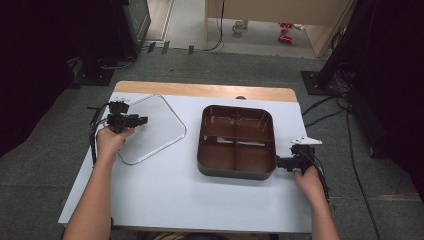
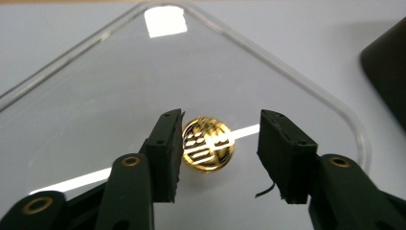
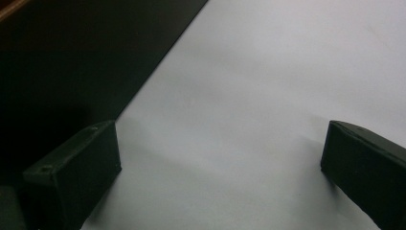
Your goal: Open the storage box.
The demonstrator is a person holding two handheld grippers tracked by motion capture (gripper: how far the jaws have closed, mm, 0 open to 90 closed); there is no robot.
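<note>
A pale grey table [image 1: 165, 195] with a wooden strip along its far edge takes up the middle of the high view, standing on a dark floor crossed by cables. On its right half sits a square brown tray [image 1: 237, 171] divided into four compartments, its walls dark on the outside. On the left half lies a clear lid [image 1: 162, 127] with rounded corners and a bright rim, flat on the table and well apart from the tray.

The person's left hand [image 1: 111, 141] holds the left gripper [image 1: 142, 120] over the near-left part of the lid, pointing toward the tray. In the left gripper view its two black jaws stand partly apart (a modest gap, not wide), and between them sits the lid's small round gold knob [image 2: 208, 143], shiny and striped with reflections. The left jaw lies right against the knob's side, while clear space shows between the knob and the right jaw, so the knob is not clamped.

The right hand [image 1: 308, 181] holds the right gripper [image 1: 278, 162] at the tray's near-right corner, just beside its outer wall. In the right gripper view its jaws stand wide apart over bare table, the tray's dark wall [image 3: 72, 62] running along the upper left.
</note>
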